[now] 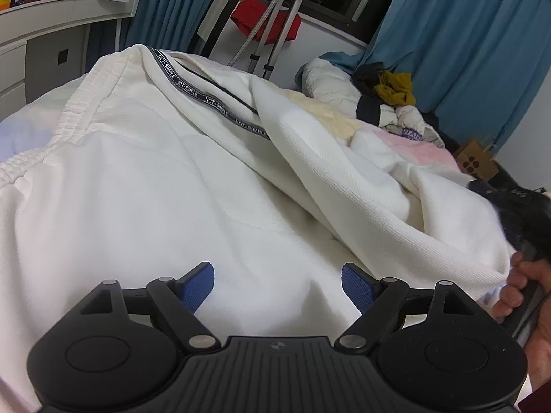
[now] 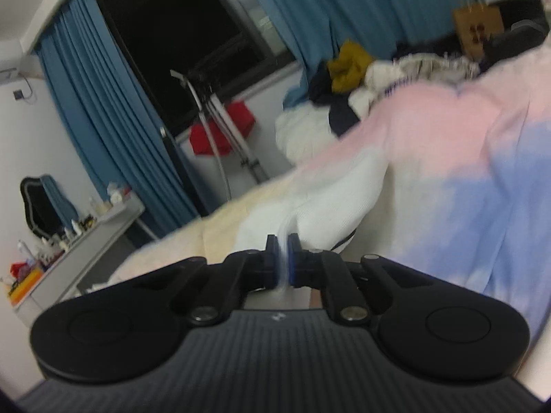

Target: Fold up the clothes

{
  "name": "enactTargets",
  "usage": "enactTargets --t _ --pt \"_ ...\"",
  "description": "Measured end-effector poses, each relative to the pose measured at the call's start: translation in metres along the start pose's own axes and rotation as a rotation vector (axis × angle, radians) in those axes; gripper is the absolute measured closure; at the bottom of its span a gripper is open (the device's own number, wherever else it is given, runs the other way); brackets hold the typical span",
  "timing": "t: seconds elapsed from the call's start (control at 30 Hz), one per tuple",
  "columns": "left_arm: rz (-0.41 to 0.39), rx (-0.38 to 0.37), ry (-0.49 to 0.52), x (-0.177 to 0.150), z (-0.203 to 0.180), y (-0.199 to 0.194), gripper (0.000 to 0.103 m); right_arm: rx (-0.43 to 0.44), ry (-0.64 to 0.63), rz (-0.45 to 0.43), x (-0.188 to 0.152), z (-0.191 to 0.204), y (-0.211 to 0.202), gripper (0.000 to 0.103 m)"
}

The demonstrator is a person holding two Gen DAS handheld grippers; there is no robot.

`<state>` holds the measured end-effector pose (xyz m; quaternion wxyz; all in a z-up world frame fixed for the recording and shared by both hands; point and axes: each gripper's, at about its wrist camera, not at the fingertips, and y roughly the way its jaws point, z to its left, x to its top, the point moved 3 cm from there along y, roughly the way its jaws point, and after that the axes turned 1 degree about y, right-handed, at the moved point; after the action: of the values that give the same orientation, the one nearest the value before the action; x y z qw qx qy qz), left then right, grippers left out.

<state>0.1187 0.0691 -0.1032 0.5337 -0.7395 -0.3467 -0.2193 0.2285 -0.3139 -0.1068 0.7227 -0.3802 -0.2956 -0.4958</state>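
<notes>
Left claw [image 1: 277, 284], released, hovers over flat white trousers [image 1: 155, 179]; their folded edge rises ahead-right. Right claw [image 2: 283, 258] is clenched on the trousers' edge [image 2: 310, 213], bed [image 2: 482, 172] beyond.

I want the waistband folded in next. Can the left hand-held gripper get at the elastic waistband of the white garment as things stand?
Probably yes. The left hand-held gripper is open and empty over the white garment, and the elastic waistband lies exposed ahead to its left, with nothing lying over it.
</notes>
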Motion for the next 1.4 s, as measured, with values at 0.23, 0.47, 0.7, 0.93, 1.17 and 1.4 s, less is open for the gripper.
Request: enactTargets --t 0.23,0.47,0.7,0.93,1.17,1.4 --pt "-0.061 -0.05 -0.017 0.009 0.002 -0.015 0.02 -0.032 0.12 -0.277 0.055 -0.015 -0.081 0.096" --pt "-0.081 -0.108 -0.041 0.012 0.007 -0.026 0.02 -0.208 0.117 -0.609 0.092 -0.021 -0.185 0.096" --pt "-0.088 -0.118 -0.045 0.013 0.008 -0.031 0.02 -0.405 -0.109 -0.759 0.081 0.009 -0.212 0.096" --pt "-0.107 -0.06 -0.071 0.019 0.023 -0.033 0.02 -0.547 -0.108 -0.716 0.091 -0.021 -0.185 0.096" --pt "-0.118 -0.029 -0.062 0.029 0.033 -0.022 0.02 -0.685 -0.103 -0.519 0.152 -0.092 -0.085 0.096" --pt "-0.109 -0.002 0.018 0.037 0.037 0.005 0.02 -0.659 -0.136 -0.222 0.163 -0.18 0.049 0.096"
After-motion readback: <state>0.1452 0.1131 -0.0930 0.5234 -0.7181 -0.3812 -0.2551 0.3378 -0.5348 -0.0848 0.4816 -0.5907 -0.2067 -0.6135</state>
